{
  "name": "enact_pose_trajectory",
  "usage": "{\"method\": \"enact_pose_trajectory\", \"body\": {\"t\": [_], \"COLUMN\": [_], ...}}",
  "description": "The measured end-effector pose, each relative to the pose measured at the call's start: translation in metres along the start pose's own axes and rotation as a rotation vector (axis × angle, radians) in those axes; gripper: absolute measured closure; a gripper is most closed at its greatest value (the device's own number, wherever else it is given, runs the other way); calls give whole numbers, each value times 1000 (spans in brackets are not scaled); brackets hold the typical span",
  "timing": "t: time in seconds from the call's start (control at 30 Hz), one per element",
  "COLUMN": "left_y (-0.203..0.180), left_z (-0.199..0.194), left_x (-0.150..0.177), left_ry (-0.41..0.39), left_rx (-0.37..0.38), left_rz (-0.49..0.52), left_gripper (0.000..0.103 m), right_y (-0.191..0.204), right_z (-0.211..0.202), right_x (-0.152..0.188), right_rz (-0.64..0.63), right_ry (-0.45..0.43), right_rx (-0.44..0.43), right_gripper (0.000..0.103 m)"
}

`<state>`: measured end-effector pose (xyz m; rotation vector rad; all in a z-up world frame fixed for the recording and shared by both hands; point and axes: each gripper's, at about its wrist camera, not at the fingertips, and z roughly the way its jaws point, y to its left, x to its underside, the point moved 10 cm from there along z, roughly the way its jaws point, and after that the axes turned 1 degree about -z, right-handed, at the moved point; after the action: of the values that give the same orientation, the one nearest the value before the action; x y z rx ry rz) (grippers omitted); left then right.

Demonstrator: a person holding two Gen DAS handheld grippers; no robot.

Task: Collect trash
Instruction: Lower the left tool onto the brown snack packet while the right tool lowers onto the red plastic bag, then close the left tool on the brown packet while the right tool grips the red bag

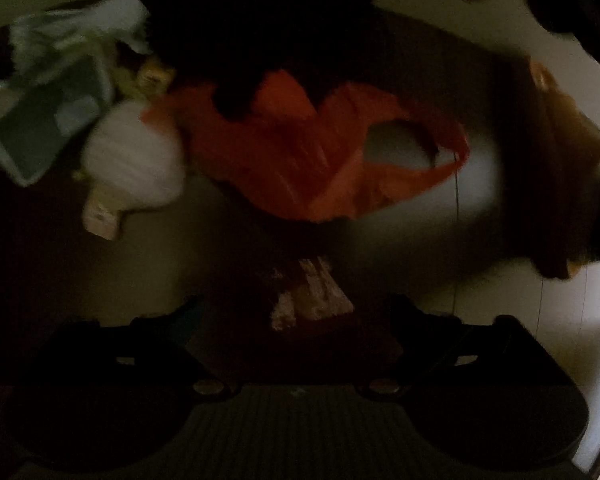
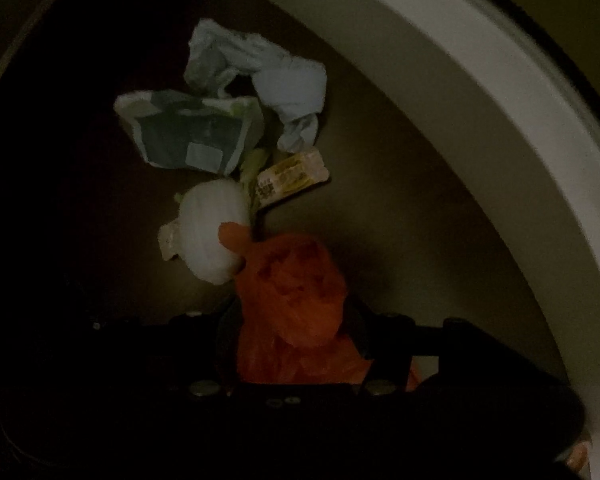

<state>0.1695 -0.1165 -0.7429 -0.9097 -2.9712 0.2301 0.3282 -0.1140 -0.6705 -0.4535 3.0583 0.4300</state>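
Note:
The scene is very dark. An orange plastic bag hangs open in the middle of the left wrist view, its top held by a dark shape, my right gripper. My left gripper holds a crumpled reddish wrapper below the bag. In the right wrist view my right gripper is shut on the bunched orange bag. Beyond lie a white round lid, a green-grey pouch, a pale blue crumpled bag and a yellow wrapper on the floor.
A white curved baseboard or rim runs along the right of the right wrist view. The same trash pile lies left in the left wrist view. A brown object sits at the right edge.

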Motion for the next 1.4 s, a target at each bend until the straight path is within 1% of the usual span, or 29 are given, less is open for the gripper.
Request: {"method": "enact_pose_trajectory", "body": {"t": [0.07,0.1,0.13,0.17,0.2,0.27,0.3,0.33,0.47,0.6,0.7,0.83,1.0,1.13,1.23,1.4], "left_y": [-3,-4,-4,-4,-4,-4,-4,-4,-5,-3,6,16,33,42,50,64], "left_z": [7,10,12,15,17,21,21,21,19,13,6,-12,-55,-101,-141,-231], "left_x": [2,3,3,3,3,2,0,-1,-1,-2,-1,2,2,-5,-15,-32], "left_ry": [10,16,21,29,36,48,50,47,33,13,2,-24,-80,-139,-191,-311], "left_rx": [1,0,2,4,4,2,3,2,13,21,42,58,51,24,3,-35], "left_rz": [14,17,14,10,6,2,0,-1,-17,-41,-95,-149,-195,-198,-211,-260], "left_gripper": [15,17,24,28,37,41,45,47,49,50,50,50,50,50,50,50], "right_y": [0,-1,-1,-1,-2,-3,-4,-5,-4,0,1,-4,-10,-3,10,33], "right_z": [10,14,16,16,16,16,15,15,15,11,-2,-31,-66,-109,-153,-239], "right_x": [0,0,-1,-3,-4,-5,-6,-6,-7,-4,-2,2,11,10,2,-12], "right_rz": [3,5,8,13,20,38,43,46,47,3,5,17,53,78,72,48], "right_ry": [16,18,14,5,-2,-2,-1,-4,-24,-44,-73,-138,-203,-272,-338,-467], "right_rx": [7,8,9,8,3,-14,-18,-17,-2,29,25,18,6,-13,-13,-20], "right_gripper": [47,45,45,45,45,45,46,48,50,55,56,56,56,56,56,56]}}
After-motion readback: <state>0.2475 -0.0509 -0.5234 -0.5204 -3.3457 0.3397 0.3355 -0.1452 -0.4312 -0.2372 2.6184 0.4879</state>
